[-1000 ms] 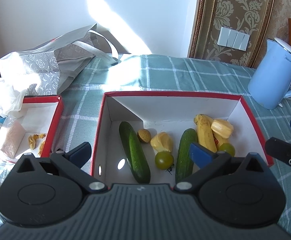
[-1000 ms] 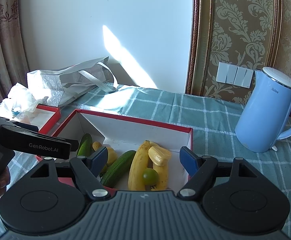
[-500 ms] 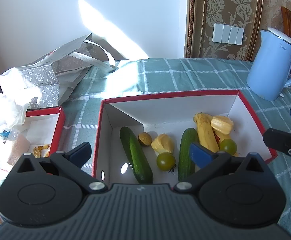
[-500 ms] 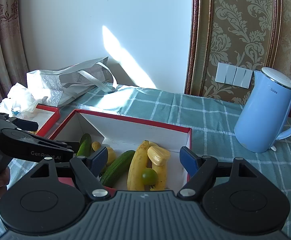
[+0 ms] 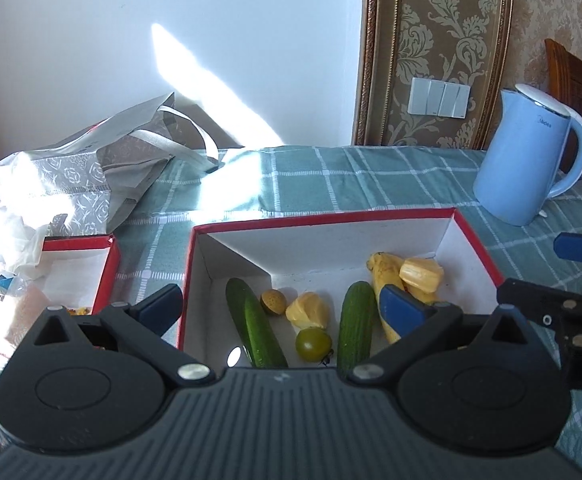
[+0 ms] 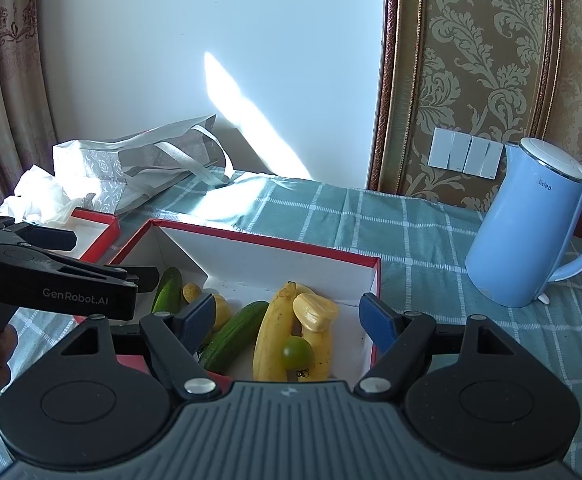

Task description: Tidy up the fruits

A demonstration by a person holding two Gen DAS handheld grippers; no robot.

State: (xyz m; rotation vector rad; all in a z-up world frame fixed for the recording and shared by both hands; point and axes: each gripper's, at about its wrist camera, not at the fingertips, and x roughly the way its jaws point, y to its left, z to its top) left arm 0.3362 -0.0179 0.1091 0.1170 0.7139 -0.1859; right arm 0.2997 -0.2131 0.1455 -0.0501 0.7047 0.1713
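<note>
A red box with a white inside [image 5: 323, 214] [image 6: 267, 240] holds the fruit. In it lie two cucumbers [image 5: 255, 328] [image 5: 355, 324], a small brown fruit [image 5: 273, 301], a yellow jackfruit piece [image 5: 307, 312], a green tomato [image 5: 313, 344] and a banana [image 5: 383, 276] with more jackfruit [image 5: 421, 274] on it. My left gripper [image 5: 281, 310] hangs open over the box's near left part, empty. My right gripper [image 6: 287, 318] stands open above the banana [image 6: 275, 332] and a green tomato [image 6: 297, 352], touching nothing. Each gripper shows in the other's view: the right gripper [image 5: 551, 312] and the left gripper [image 6: 63, 284].
A light blue kettle [image 5: 527, 160] [image 6: 531, 232] stands at the back right on the green checked cloth. A grey shopping bag [image 5: 91, 172] lies at the back left. A smaller red box [image 5: 79, 264] and crumpled white plastic [image 5: 7, 232] sit to the left.
The left wrist view has levelled out and tipped upward a little, so the box sits lower in it. The right gripper and the fruit have not moved.
</note>
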